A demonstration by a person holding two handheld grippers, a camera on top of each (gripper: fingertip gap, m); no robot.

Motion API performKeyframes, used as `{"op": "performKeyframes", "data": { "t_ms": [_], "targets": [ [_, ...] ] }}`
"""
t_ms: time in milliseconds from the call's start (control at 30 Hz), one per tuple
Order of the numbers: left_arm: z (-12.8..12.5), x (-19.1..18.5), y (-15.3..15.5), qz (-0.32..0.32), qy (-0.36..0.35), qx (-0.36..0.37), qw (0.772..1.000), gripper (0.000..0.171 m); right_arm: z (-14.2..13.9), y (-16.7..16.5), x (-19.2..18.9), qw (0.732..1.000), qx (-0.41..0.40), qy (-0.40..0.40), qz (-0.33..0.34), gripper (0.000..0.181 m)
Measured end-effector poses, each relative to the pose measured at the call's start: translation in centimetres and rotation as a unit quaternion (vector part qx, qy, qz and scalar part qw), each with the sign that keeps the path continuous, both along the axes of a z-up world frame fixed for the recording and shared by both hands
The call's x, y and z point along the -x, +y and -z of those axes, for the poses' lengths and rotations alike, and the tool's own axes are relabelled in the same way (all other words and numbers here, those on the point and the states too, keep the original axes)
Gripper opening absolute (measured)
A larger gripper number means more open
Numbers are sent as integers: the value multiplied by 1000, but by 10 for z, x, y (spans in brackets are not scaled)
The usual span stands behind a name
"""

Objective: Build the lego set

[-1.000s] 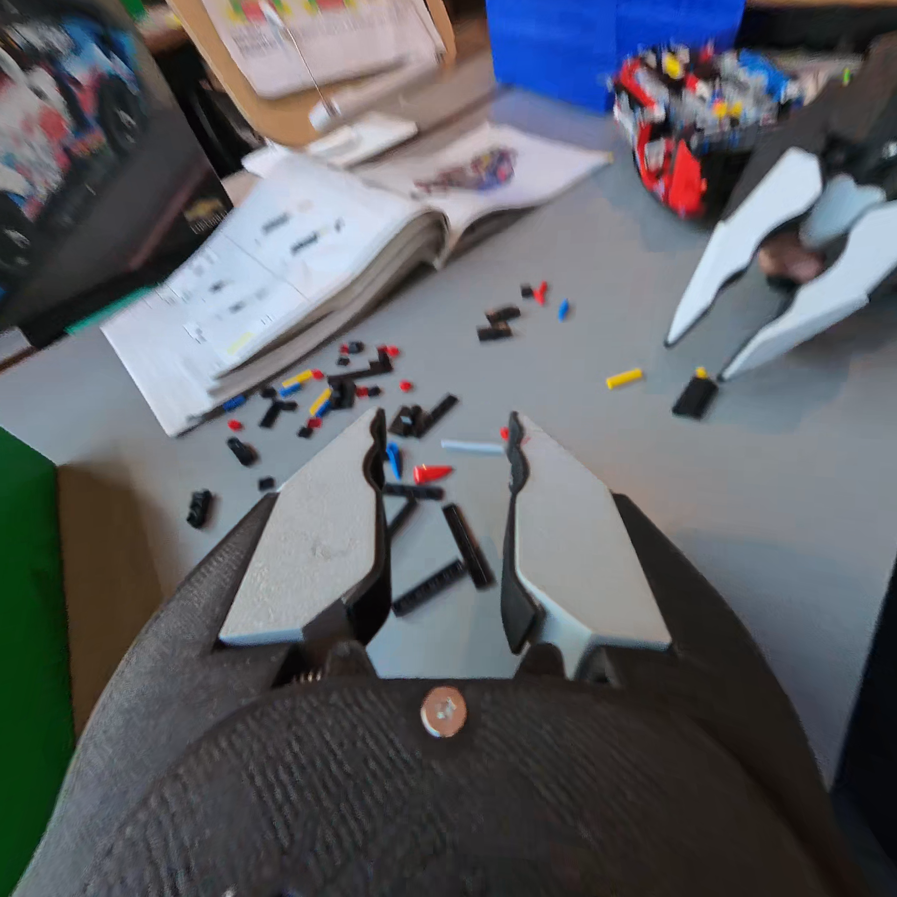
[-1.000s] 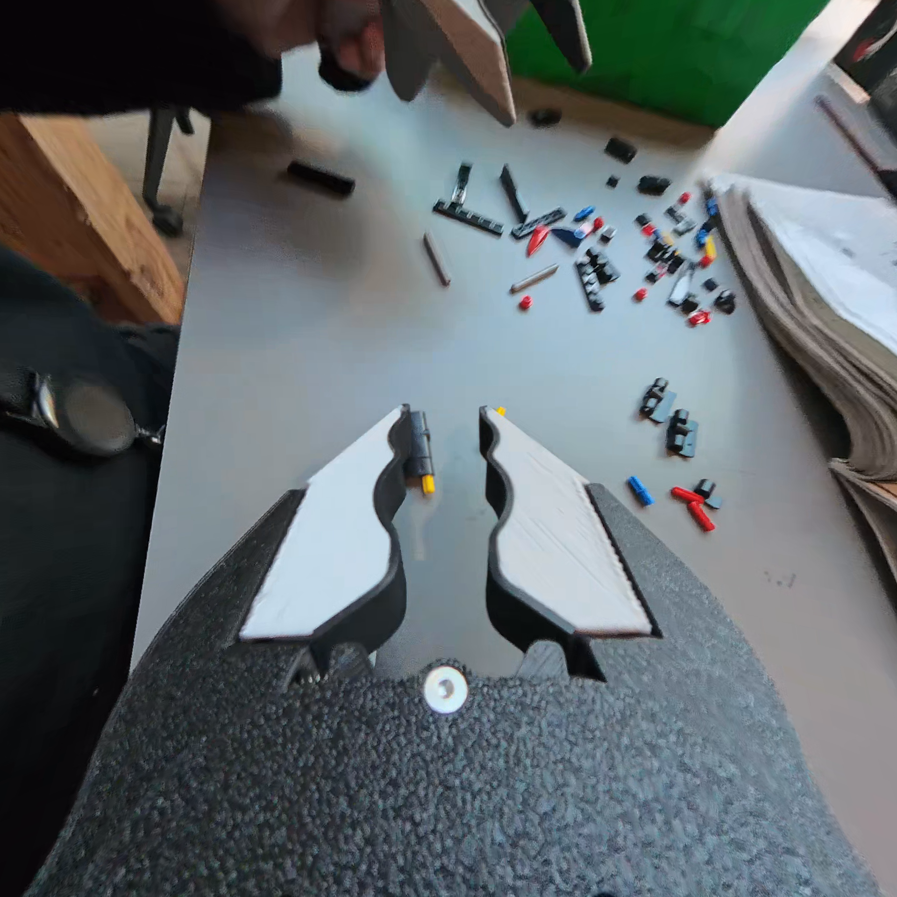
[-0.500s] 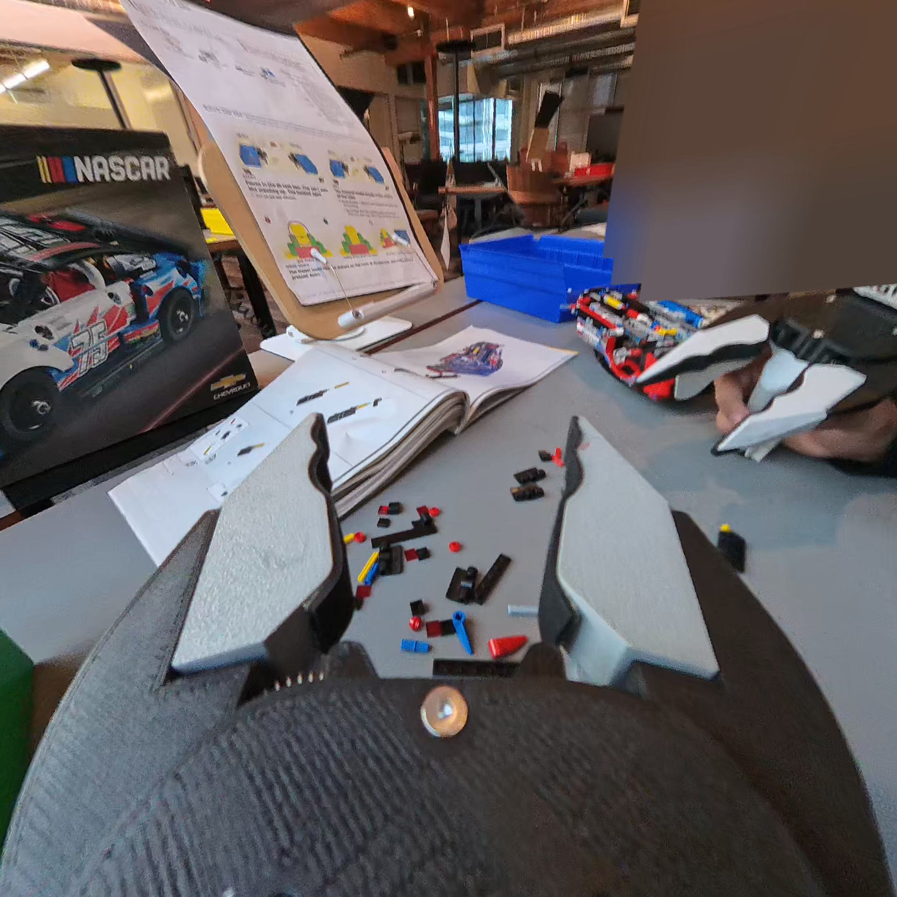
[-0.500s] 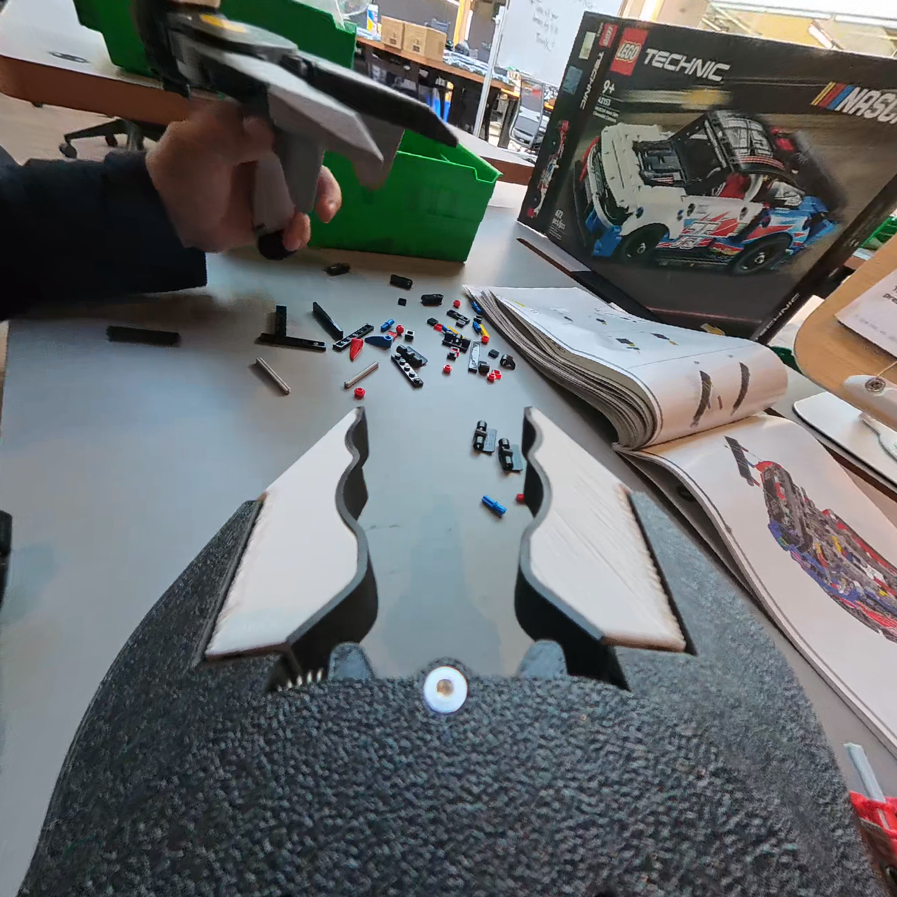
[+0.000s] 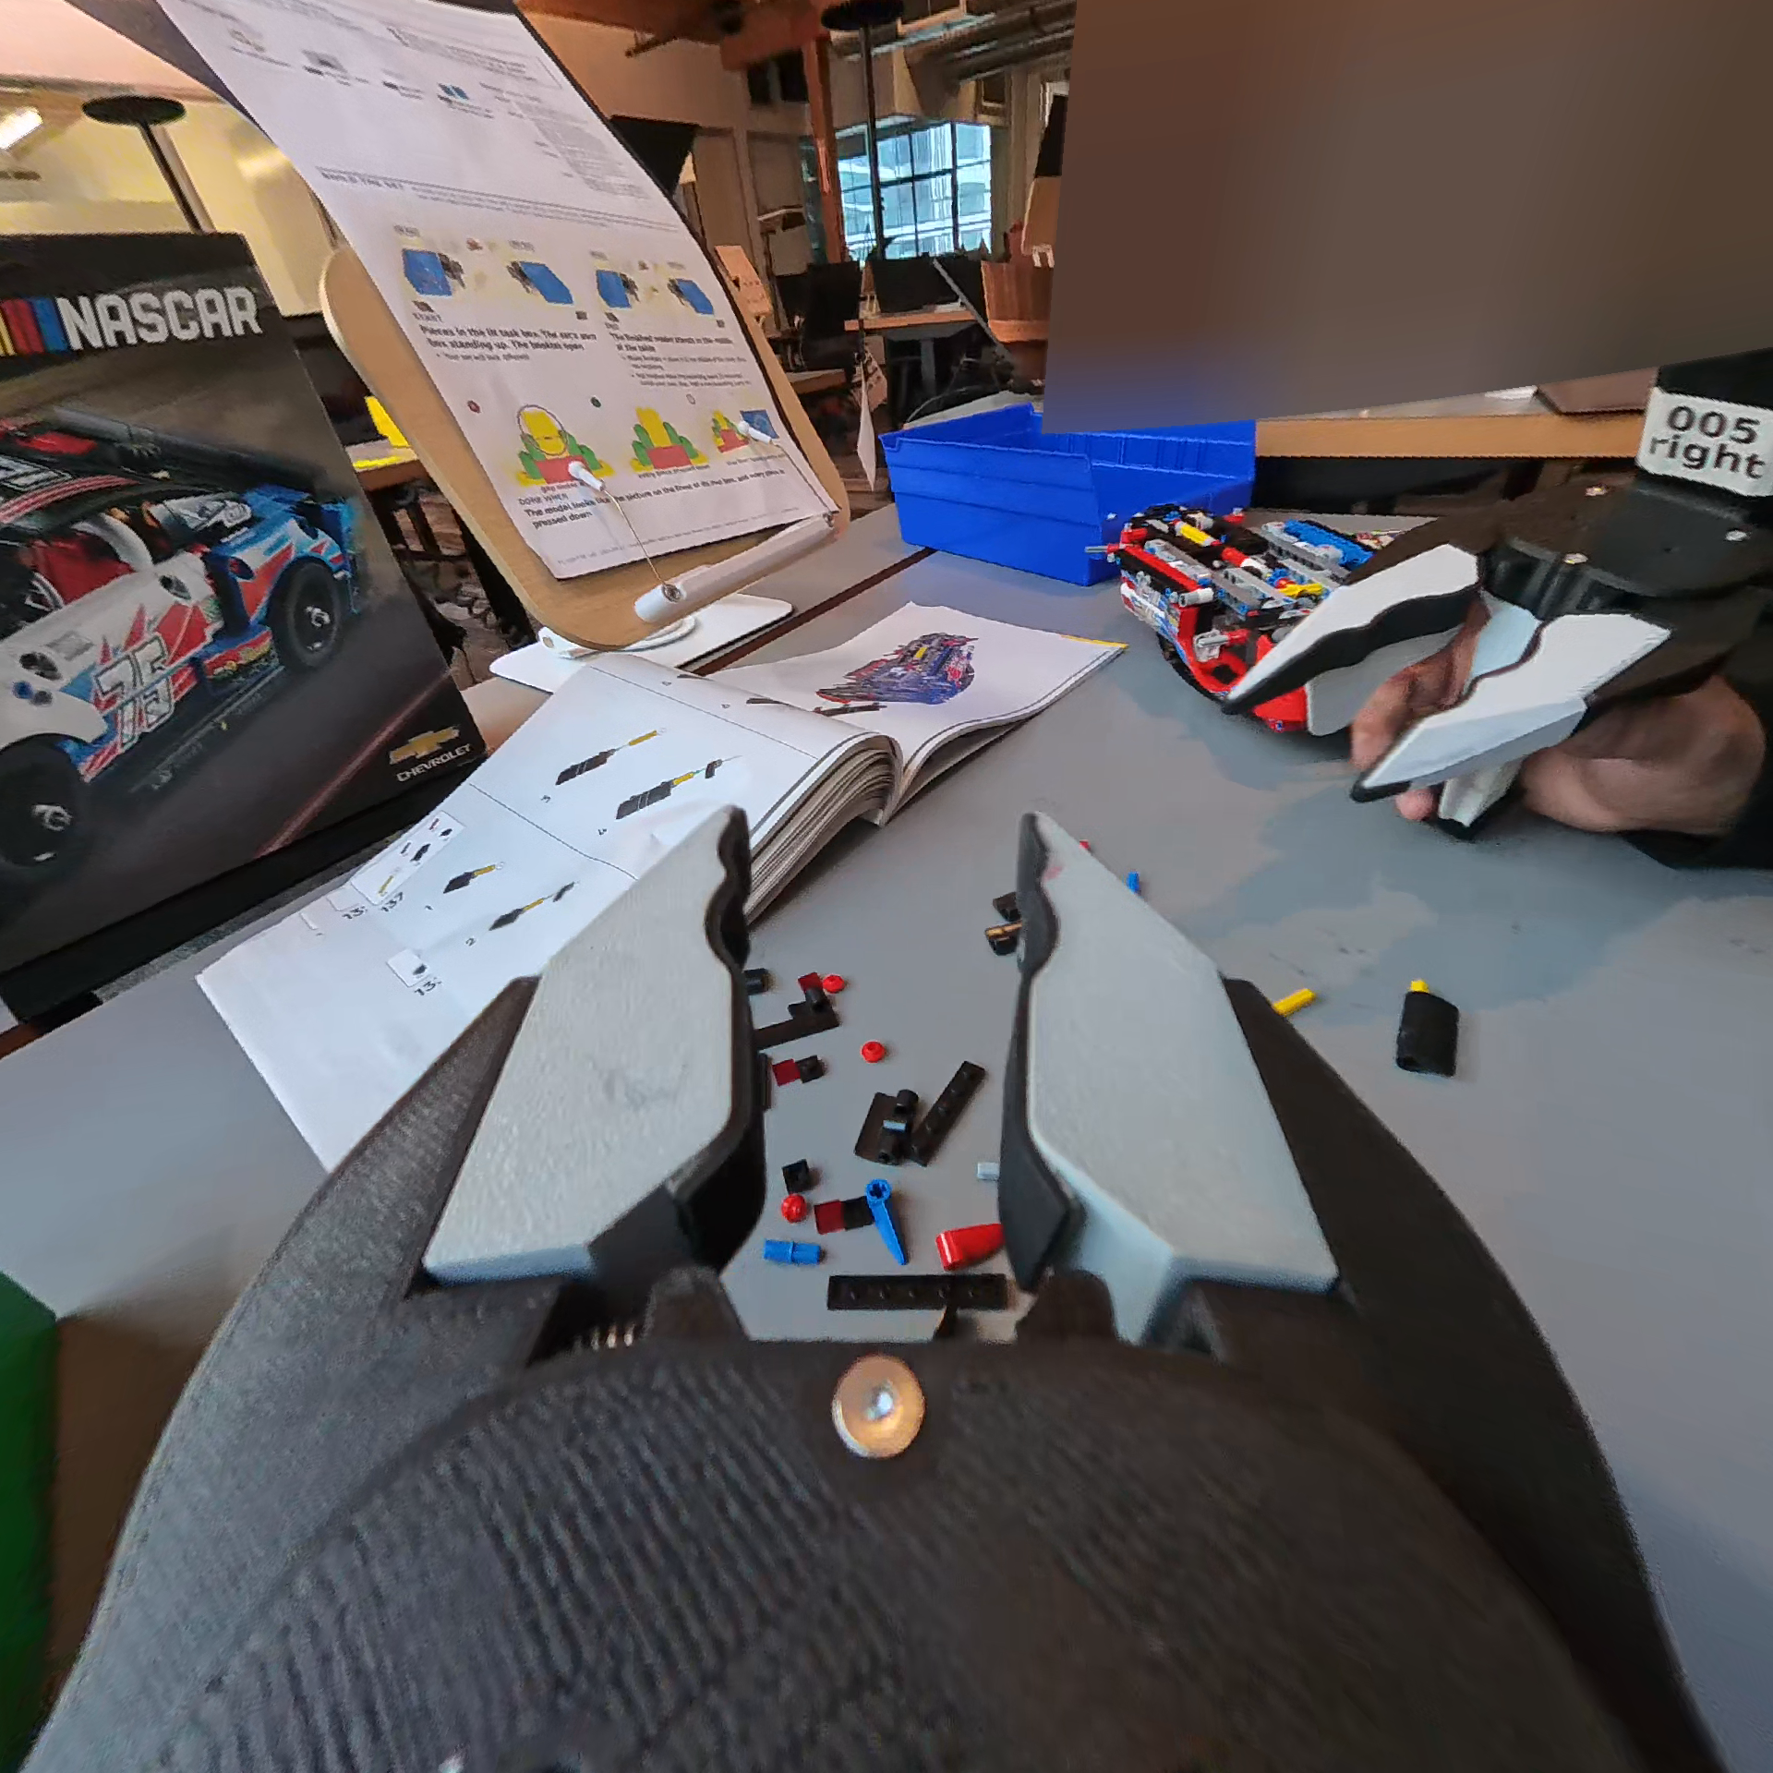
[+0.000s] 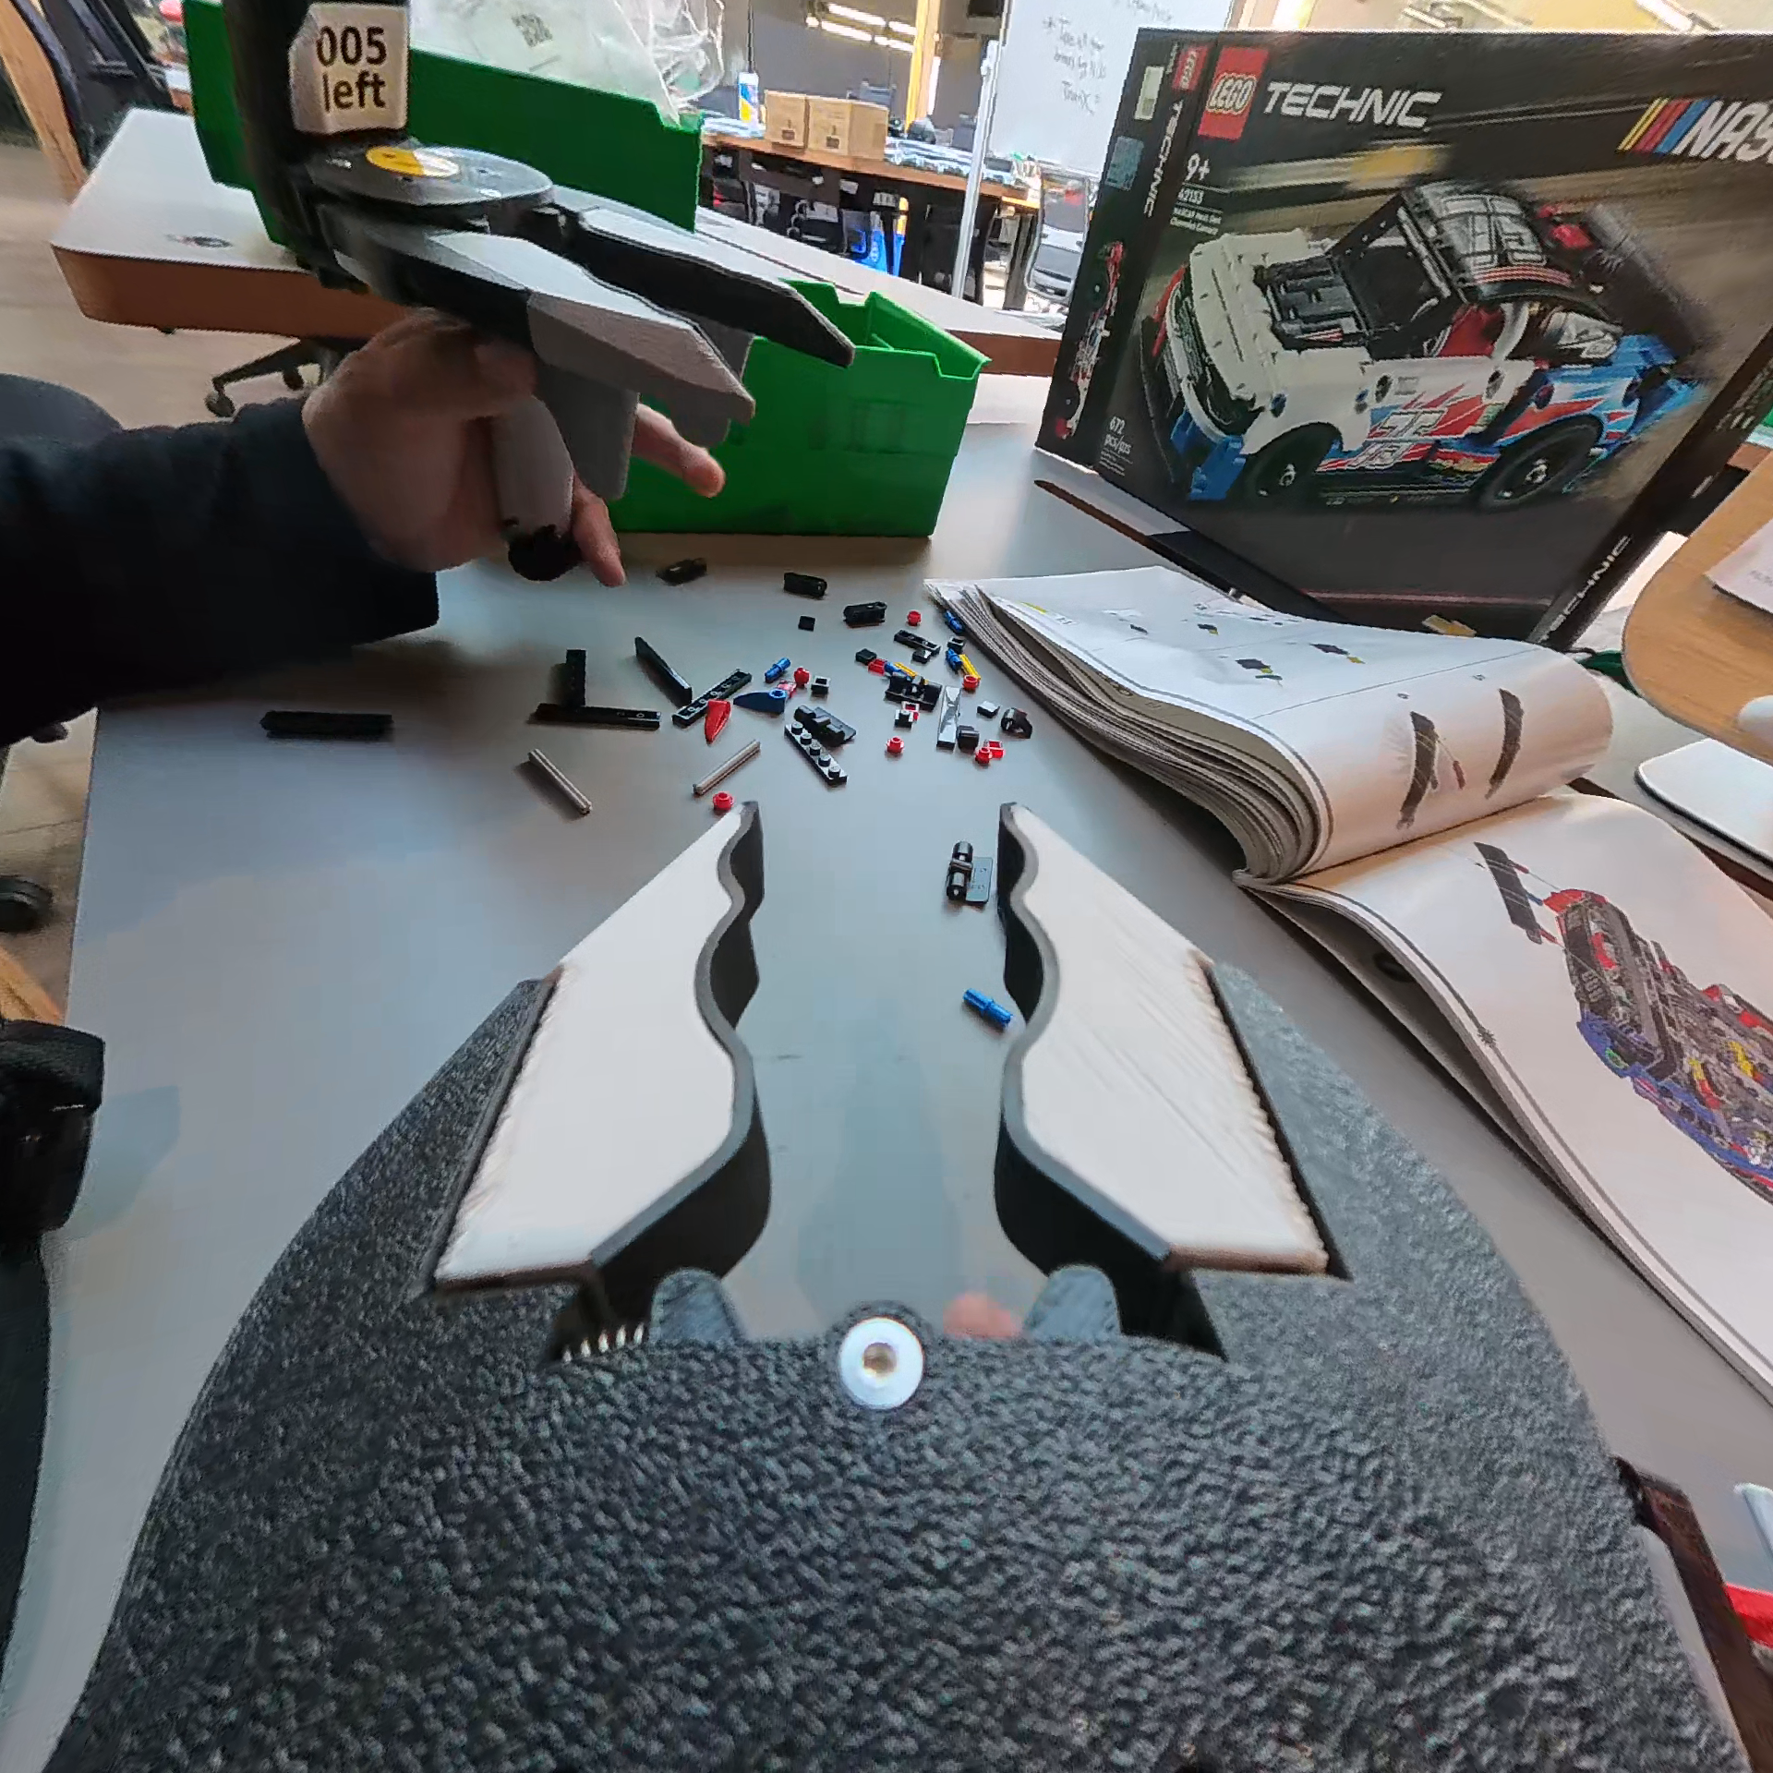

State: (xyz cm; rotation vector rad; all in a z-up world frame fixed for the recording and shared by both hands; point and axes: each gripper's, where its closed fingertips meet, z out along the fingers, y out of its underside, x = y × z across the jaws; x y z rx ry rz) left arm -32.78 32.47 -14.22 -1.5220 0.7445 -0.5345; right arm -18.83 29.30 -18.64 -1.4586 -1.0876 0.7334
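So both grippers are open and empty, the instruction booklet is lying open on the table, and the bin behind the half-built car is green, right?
Not quite: the bin behind the half-built car is blue, as the left wrist view shows; the green one sits at the other end of the table. The rest holds: the left gripper and right gripper are open and empty, and the instruction booklet lies open on the table.

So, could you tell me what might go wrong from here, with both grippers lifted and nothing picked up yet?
1. The loose pieces lie crowded, some touching; closing the open left gripper on one may nudge or scatter its neighbours.
2. The small blue pin lies right beside the open right gripper; a careless descent could knock it away.
3. The instruction booklet borders the pile, so pieces could slide under its pages.
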Motion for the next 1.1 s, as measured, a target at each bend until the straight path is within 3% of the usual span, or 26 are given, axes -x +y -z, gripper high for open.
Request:
{"op": "performKeyframes", "data": {
  "t_ms": [133, 233, 433, 567, 767, 1100],
  "targets": [
    [8, -4, -2, 10, 16, 12, 1000, 45, -1, -2, 0, 1000, -8, 0, -4, 36],
    [13, -6, 0, 2, 34, 9, 999, 53, 0, 0, 0, 1000, -6, -4, 4, 47],
    [5, 3, 2, -14, 17, -3, 1000, 53, -2, 7, -7, 1000, -4, 5, 25, 40],
    [17, 6, 10, -34, 36, 18, 999, 63, 1, 10, -6, 1000, 1, -2, 32, 51],
    [43, 5, 16, -44, 95, 51, 993, 50, 2, 17, -10, 998, -4, -8, 57, 49],
    [52, 5, 19, -52, 116, 53, 991, 40, -1, 22, -15, 998, -4, 5, 69, 47]
  ]
}}
